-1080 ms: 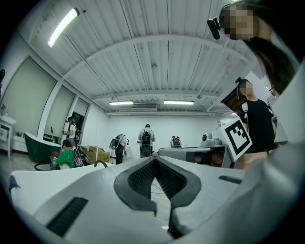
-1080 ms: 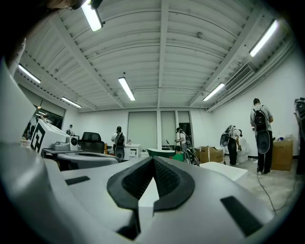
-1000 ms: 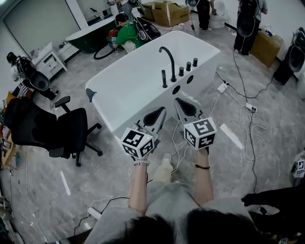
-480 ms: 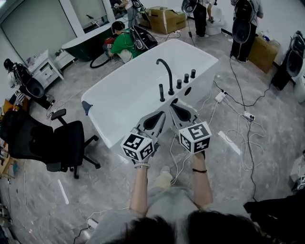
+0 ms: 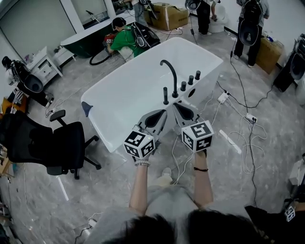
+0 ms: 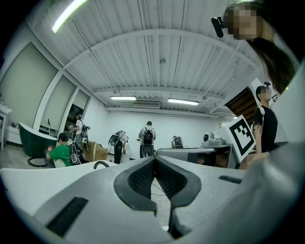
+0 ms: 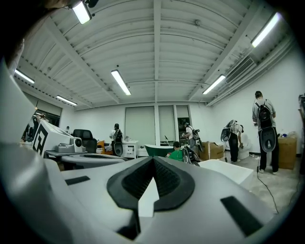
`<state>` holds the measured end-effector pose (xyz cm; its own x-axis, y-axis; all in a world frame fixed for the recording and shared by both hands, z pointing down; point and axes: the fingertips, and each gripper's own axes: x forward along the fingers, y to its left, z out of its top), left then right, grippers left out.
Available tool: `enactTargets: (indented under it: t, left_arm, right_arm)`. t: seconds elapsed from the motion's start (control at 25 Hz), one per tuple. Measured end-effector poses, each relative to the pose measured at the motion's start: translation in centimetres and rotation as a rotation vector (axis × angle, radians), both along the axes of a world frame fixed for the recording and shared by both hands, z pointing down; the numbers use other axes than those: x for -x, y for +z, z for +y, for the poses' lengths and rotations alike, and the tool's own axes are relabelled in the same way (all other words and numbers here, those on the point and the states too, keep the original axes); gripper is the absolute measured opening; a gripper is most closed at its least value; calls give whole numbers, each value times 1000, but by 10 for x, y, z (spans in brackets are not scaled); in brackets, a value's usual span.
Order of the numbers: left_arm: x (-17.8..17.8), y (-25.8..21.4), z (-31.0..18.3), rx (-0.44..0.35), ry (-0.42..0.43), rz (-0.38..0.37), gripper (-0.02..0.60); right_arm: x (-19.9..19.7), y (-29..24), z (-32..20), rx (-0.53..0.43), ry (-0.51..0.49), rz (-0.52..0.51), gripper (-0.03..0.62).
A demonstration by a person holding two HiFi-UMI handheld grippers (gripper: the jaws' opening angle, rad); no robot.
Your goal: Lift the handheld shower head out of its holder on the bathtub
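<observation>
The white bathtub [image 5: 96, 126] stands ahead of me on the grey floor. On its near rim are a tall black arched faucet [image 5: 169, 76], three black knobs [image 5: 190, 80] and, leftmost, the slim black handheld shower head [image 5: 165, 95], upright in its holder. My left gripper [image 5: 161, 113] is shut and empty, level, just short of the rim below the shower head. My right gripper [image 5: 178, 106] is shut and empty beside it, close to the rim near the faucet's base. The left gripper view shows its closed jaw tips [image 6: 153, 159] and the faucet arc [image 6: 101, 164]. The right gripper view shows its closed tips [image 7: 153, 159].
A black office chair [image 5: 52, 143] stands left of the tub. Cables [image 5: 244, 125] and a power strip [image 5: 222, 98] lie on the floor at the right. A person in green [image 5: 125, 34] crouches behind the tub by a dark green tub [image 5: 88, 40]. Other people and cardboard boxes [image 5: 169, 14] are at the back.
Both grippers have come forward together toward the tub's rim and its fittings, side by side. Their jaws have stayed closed and empty.
</observation>
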<state>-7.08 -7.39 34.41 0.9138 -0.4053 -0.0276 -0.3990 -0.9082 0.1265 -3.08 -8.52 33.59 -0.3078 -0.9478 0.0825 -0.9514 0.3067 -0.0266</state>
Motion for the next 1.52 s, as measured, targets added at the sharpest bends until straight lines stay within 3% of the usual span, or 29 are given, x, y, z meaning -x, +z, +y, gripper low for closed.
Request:
enactTargets:
  t: [0.4, 0.8, 1.52]
  left_arm:
    - [-3, 10, -62, 15, 48, -19, 5]
    - [-22, 24, -92, 43, 62, -17, 5]
    - [-72, 60, -135, 141, -133, -37, 5]
  right_arm:
    - [-5, 7, -62, 12, 38, -5, 0]
    - [-28, 23, -88, 40, 57, 0, 0]
    - [-69, 61, -143, 145, -169, 24, 0]
